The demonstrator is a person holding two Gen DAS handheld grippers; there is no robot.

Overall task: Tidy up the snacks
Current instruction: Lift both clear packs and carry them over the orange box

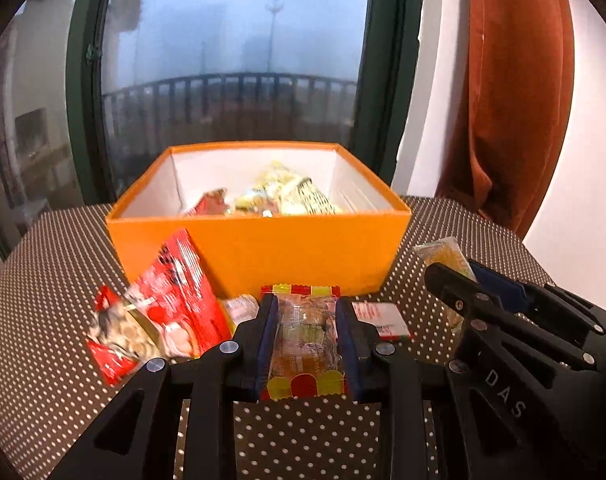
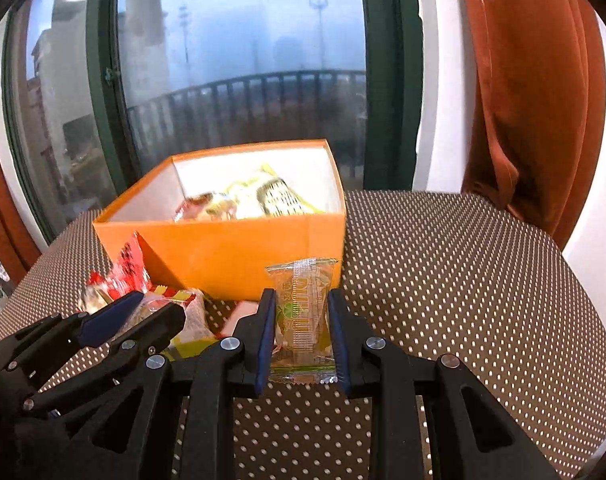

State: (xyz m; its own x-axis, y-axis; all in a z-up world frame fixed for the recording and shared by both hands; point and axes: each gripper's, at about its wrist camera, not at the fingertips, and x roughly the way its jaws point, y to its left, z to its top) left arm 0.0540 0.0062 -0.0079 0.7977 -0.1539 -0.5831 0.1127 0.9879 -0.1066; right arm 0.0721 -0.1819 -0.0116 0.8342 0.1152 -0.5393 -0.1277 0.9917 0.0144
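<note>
An orange box (image 1: 263,248) with a white inside stands on the dotted table and holds several snack packets (image 1: 279,196). My left gripper (image 1: 307,312) is shut on a clear packet with red and yellow ends (image 1: 303,344), lifted in front of the box. My right gripper (image 2: 299,308) is shut on a clear packet with green and yellow print (image 2: 303,320), also raised, near the box (image 2: 231,248) at its right front corner. Each gripper shows in the other's view: the right gripper (image 1: 463,276) and the left gripper (image 2: 155,308).
A big red snack bag (image 1: 159,312) lies left of the box front, and a small red and white packet (image 1: 383,318) lies on the brown dotted table (image 2: 463,280). Behind the table are a dark-framed window and a rust curtain (image 2: 535,100).
</note>
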